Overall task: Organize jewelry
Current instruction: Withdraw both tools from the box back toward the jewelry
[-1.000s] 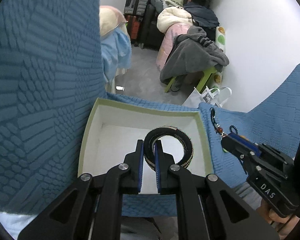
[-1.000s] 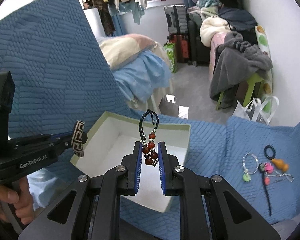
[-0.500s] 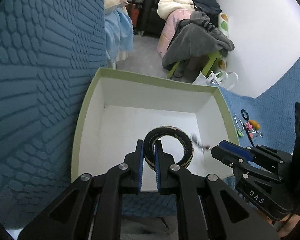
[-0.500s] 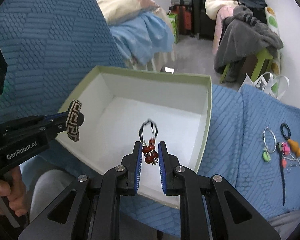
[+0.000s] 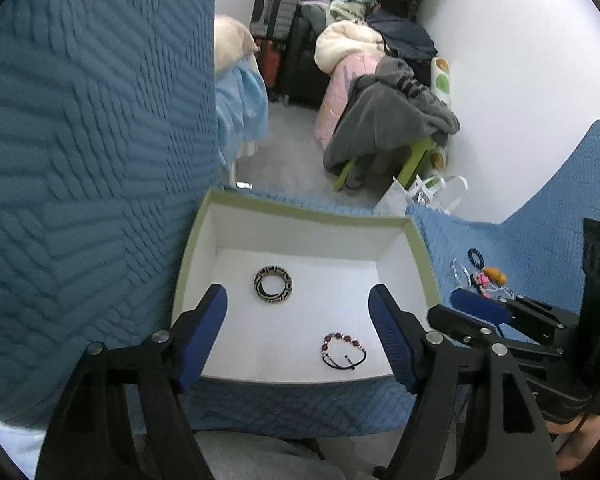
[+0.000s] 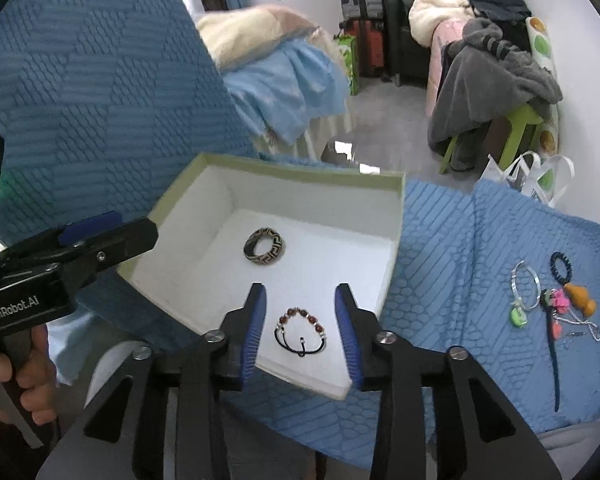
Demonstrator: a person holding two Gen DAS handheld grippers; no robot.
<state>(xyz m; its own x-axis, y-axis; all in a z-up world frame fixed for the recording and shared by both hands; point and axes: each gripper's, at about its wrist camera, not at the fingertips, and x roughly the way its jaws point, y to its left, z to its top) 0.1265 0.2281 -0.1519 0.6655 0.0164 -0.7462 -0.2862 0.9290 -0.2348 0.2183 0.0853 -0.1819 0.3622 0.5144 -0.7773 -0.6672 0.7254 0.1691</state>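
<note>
A white box with a green rim [image 5: 424, 256] [image 6: 396, 216] sits on a blue quilted cover. Inside lie a black-and-cream patterned bangle [image 5: 273, 289] [image 6: 264, 246] and a red-bead bracelet on black cord [image 5: 343, 350] [image 6: 301, 329]. My left gripper [image 5: 298, 316] is open and empty over the box's near edge. My right gripper [image 6: 300, 300] is open and empty, its jaws either side of the bead bracelet. Each gripper shows in the other's view: the right one [image 5: 476, 310], the left one [image 6: 112, 236].
More jewelry lies on the cover right of the box: a silver hoop [image 6: 525, 284], a black bead ring [image 6: 561, 265], an orange charm [image 6: 578, 299] and a dark strap [image 6: 554, 356]. Beyond the bed's edge are the floor, a green stool with clothes [image 6: 496, 80] and suitcases.
Both grippers opened and let go. The bangle and the bead bracelet now lie on the box floor, and both grippers have drawn back from them.
</note>
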